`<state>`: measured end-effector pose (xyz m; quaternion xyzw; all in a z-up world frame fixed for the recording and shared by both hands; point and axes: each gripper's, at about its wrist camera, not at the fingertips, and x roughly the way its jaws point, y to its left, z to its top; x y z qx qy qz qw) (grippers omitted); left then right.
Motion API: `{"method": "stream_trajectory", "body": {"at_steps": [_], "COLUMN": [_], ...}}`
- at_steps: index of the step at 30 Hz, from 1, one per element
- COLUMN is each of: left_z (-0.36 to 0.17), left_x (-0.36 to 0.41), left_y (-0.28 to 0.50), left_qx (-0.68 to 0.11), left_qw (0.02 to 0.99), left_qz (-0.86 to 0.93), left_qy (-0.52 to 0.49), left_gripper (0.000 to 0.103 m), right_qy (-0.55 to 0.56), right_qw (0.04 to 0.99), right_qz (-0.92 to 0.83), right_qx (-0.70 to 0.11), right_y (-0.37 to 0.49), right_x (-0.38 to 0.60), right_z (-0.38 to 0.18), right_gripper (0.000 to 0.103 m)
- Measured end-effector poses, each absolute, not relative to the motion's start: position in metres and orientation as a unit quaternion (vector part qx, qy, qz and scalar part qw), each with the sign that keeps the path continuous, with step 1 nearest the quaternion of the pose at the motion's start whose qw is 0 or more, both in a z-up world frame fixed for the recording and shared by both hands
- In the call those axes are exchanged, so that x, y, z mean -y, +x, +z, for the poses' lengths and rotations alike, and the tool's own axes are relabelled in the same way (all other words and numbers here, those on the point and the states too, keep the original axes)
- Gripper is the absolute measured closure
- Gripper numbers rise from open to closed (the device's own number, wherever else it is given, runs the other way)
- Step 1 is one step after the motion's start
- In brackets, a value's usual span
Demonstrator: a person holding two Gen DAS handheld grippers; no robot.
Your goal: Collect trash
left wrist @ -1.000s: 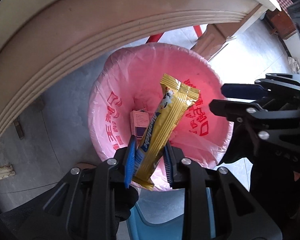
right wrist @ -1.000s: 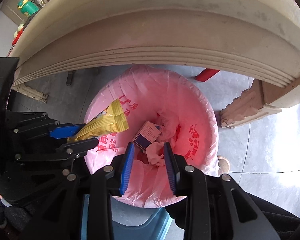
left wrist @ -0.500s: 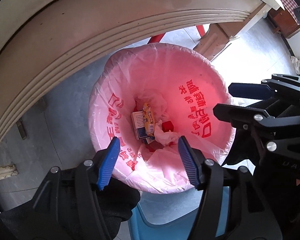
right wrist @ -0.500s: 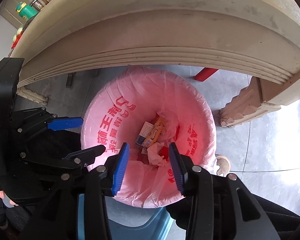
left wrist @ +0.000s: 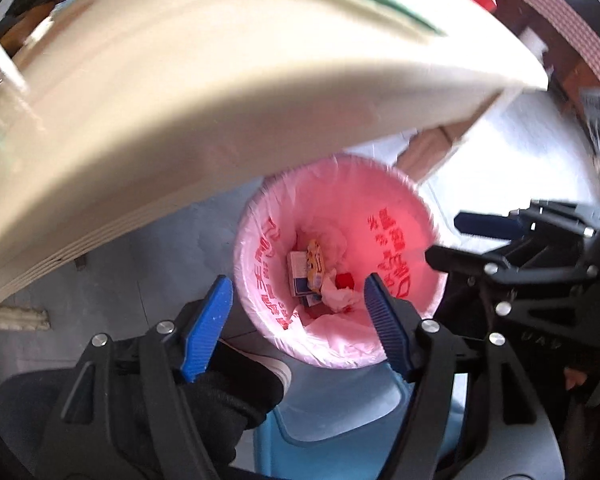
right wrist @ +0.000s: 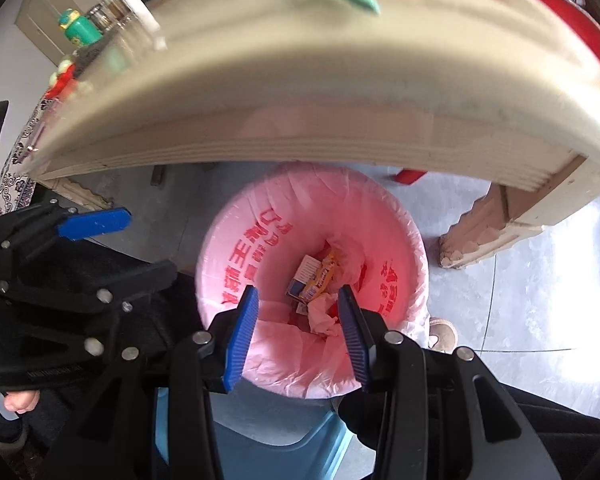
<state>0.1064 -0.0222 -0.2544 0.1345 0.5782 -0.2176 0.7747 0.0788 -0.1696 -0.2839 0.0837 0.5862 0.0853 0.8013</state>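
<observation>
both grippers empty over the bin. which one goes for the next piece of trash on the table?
Probably right: the right gripper views more of the tabletop, and the left gripper is opening, empty.

A: The bin liner (left wrist: 404, 216) is pink with red printed characters, and the gripper pads (left wrist: 206, 328) are ribbed blue on black arms.

B: In the bin lie a yellow wrapper (left wrist: 315, 260), a white-and-blue box (left wrist: 298, 276), crumpled white tissue (left wrist: 338, 294). The table (right wrist: 340, 92) is cream.
</observation>
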Motion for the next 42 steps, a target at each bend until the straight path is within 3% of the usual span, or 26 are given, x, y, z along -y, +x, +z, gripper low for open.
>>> {"method": "stream_trajectory", "body": {"at_steps": [6,13,20,25,34,42], "left_z": [-0.205,-0.147,-0.111,-0.103,-0.100,-0.129], "left_x": [0.007,0.008,0.034,0.053,0.091,0.106], "left_y": [0.109,0.118,0.147,0.176,0.211,0.245], "left_qx": [-0.558,-0.543,-0.537,-0.575,-0.604,-0.631], "left_qw": [0.800,0.815,0.824,0.804,0.787,0.773], "left_qz": [-0.188,-0.181,-0.159,-0.146,-0.114,-0.071], "left_qy": [0.116,0.093,0.092,0.048,0.054,-0.003], "left_gripper": [0.035,0.030,0.030,0.030,0.026,0.025], "right_qy": [0.081,0.068,-0.002,-0.045,-0.088,-0.159], "right_qw": [0.821,0.843,0.868,0.862,0.831,0.779], "right_qz": [0.094,0.123,0.145,0.176,0.248,0.321], "right_qx": [-0.557,-0.519,-0.475,-0.474,-0.491,-0.514], "right_y": [0.068,0.061,0.080,0.113,0.196,0.272], "right_x": [0.168,0.174,0.202,0.225,0.264,0.264], "right_z": [-0.239,-0.173,-0.085,-0.044,-0.022,-0.047], "right_gripper": [0.051,0.046,0.038,0.035,0.028,0.028]}}
